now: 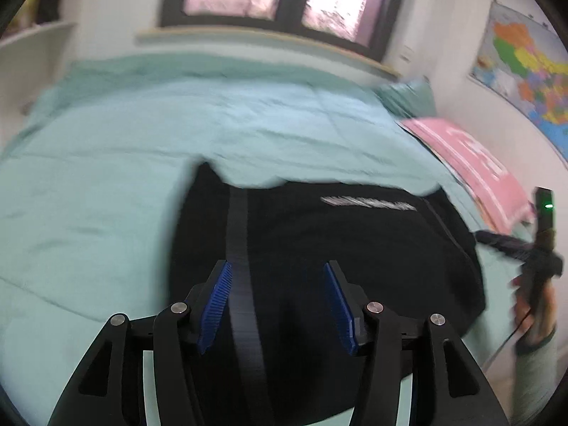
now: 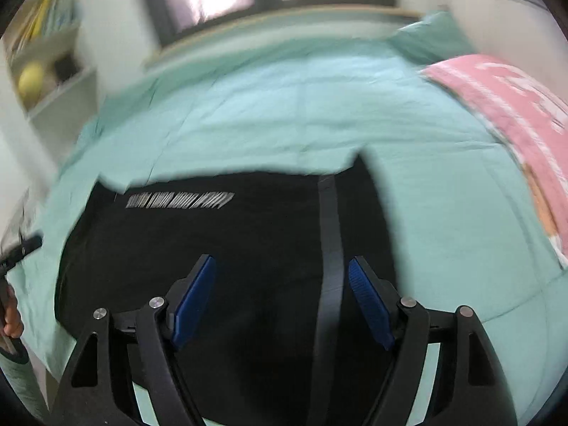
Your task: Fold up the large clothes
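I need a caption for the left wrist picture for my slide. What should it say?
Left gripper open above a black garment spread on a green bed, pink blanket at the side.

The black garment (image 1: 319,248) with a white line of print lies flat on the green bed cover (image 1: 142,135), by its near edge.
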A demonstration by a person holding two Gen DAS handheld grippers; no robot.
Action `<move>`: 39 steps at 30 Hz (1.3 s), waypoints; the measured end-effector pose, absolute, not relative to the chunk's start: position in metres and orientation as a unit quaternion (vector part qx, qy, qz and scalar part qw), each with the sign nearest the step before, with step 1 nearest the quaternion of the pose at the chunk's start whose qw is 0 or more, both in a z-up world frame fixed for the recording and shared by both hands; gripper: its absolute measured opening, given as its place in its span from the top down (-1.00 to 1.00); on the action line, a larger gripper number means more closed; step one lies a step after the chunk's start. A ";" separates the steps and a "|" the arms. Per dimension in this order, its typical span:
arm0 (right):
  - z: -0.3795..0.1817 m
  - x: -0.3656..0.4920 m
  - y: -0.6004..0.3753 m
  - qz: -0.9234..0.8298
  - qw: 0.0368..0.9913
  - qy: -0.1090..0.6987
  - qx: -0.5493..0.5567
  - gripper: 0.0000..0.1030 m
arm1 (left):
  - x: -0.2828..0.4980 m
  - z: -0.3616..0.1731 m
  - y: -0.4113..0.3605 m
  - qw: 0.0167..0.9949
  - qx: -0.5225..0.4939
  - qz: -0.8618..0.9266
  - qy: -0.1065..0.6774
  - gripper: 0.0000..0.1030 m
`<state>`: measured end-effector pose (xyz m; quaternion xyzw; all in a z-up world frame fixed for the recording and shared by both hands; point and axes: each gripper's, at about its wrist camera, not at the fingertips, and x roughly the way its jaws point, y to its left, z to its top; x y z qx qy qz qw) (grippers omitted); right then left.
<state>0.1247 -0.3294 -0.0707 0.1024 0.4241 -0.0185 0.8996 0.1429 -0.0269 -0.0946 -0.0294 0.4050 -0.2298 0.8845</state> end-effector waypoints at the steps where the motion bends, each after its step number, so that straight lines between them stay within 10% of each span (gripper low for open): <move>1: -0.078 0.131 -0.312 -0.013 0.894 0.436 0.100 -0.55 | 0.147 -0.102 -0.042 0.878 -0.027 -0.232 0.418 -0.07; 16: -0.182 0.123 -0.270 -0.082 0.880 0.466 0.042 -0.57 | 0.164 -0.188 -0.098 0.879 0.023 -0.155 0.450 -0.09; 39: 0.034 -0.010 -0.212 -0.085 0.952 0.292 0.023 -0.83 | 0.008 0.022 -0.070 0.959 0.099 -0.049 0.262 -0.09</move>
